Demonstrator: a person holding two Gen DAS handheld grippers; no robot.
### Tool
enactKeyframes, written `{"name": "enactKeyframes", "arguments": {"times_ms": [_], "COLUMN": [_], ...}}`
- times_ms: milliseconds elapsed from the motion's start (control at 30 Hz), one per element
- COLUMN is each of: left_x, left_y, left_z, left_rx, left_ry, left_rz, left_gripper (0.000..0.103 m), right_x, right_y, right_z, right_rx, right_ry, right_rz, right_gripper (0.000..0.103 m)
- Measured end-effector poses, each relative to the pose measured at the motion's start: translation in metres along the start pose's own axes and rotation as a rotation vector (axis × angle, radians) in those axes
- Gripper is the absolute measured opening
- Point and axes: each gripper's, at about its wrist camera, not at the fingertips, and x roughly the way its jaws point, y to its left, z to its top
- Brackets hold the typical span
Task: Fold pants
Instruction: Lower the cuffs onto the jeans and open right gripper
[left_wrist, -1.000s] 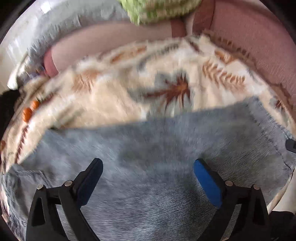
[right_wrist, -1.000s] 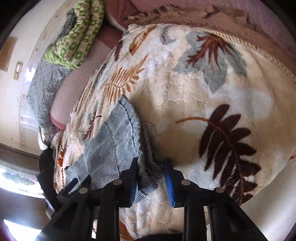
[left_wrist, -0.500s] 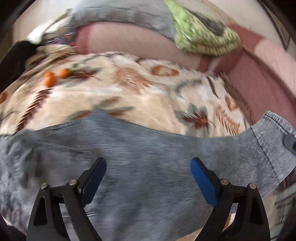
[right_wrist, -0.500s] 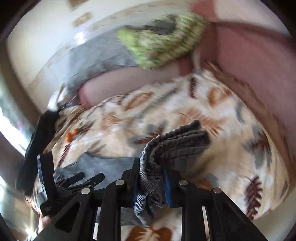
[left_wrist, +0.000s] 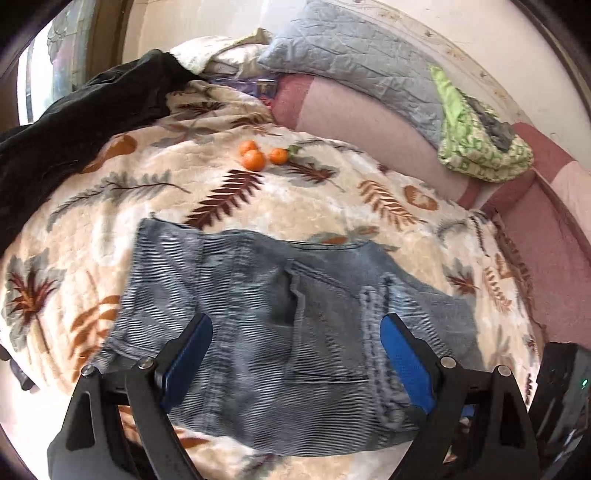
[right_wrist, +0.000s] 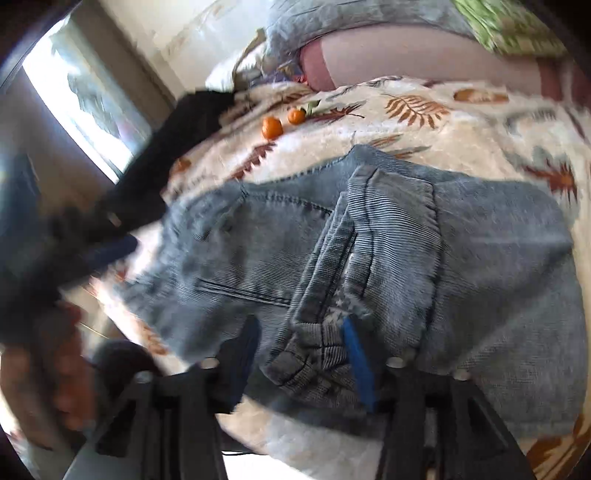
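Observation:
Grey-blue denim pants (left_wrist: 303, 317) lie folded over on a leaf-patterned blanket (left_wrist: 332, 199). My left gripper (left_wrist: 295, 354) is open, its blue pads wide apart just above the pants' waist part, holding nothing. In the right wrist view the pants (right_wrist: 406, 258) fill the middle, with the folded leg end on top. My right gripper (right_wrist: 301, 350) has its jaws parted around the bunched hem; the cloth lies between them, not pinched. The left gripper shows blurred at the left there (right_wrist: 92, 251).
Three small oranges (left_wrist: 258, 157) lie on the blanket behind the pants. A black garment (left_wrist: 74, 122) lies far left. A grey pillow (left_wrist: 354, 55) and a green patterned cloth (left_wrist: 480, 147) sit on the pink sofa back (left_wrist: 369, 122). A window is at left.
My right gripper carried the leg end over onto the waist part and opened, letting it go. My left gripper drew back and now looks over the folded pants.

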Motion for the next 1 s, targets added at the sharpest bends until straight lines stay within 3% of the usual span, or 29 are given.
{"name": "enactKeyframes", "arguments": {"times_ms": [133,300,333,367,400,467,567,667,733,833,867,900,967,1000], "left_x": [0.006,0.042,0.058,0.079,0.088,0.075,0.042,0.019,0.025,0.053,0.066,0.079,0.081,0.080], "left_y": [-0.040,-0.095,-0.100,-0.104,-0.105,-0.112,-0.118,-0.142,-0.156,-0.167,-0.168,-0.168,-0.166,-0.169], "left_z": [-0.005,-0.034,-0.044,-0.058,-0.068,-0.073,-0.060,-0.054,-0.058,-0.073,-0.081,-0.088,-0.097,-0.100], "left_rx": [0.036,0.153,0.181,0.211,0.250,0.317,0.270,0.356,0.417,0.472,0.483,0.487,0.524,0.550], "left_ry": [0.034,0.148,0.217,0.309,0.329,0.283,0.190,0.068,0.082,0.143,0.175,0.215,0.175,0.171], "left_rz": [-0.158,-0.228,-0.209,-0.118,-0.050,-0.013,-0.092,-0.137,-0.187,-0.181,-0.147,-0.121,-0.099,-0.085], "left_gripper": [0.093,0.093,0.093,0.093,0.090,0.090,0.090,0.090,0.091,0.090,0.090,0.090,0.090,0.090], "right_x": [-0.063,-0.085,-0.077,-0.068,-0.061,-0.066,-0.079,-0.091,-0.090,-0.072,-0.058,-0.046,-0.023,-0.011], "right_y": [-0.056,-0.128,-0.139,-0.149,-0.157,-0.162,-0.159,-0.160,-0.167,-0.182,-0.186,-0.188,-0.191,-0.192], "right_z": [-0.006,-0.021,-0.025,-0.031,-0.036,-0.037,-0.025,0.004,0.033,0.072,0.084,0.091,0.104,0.107], "right_rx": [0.232,0.451,0.489,0.537,0.575,0.575,0.546,0.482,0.444,0.372,0.346,0.322,0.287,0.262], "right_ry": [-0.151,-0.175,-0.144,-0.109,-0.075,-0.086,-0.091,-0.126,-0.123,-0.044,-0.001,0.037,0.104,0.134], "right_rz": [0.082,0.107,0.147,0.165,0.181,0.212,0.209,0.182,0.134,0.046,0.020,-0.013,-0.058,-0.064], "right_gripper": [0.076,0.076,0.076,0.076,0.075,0.075,0.075,0.075,0.075,0.072,0.067,0.053,0.046,0.033]}}
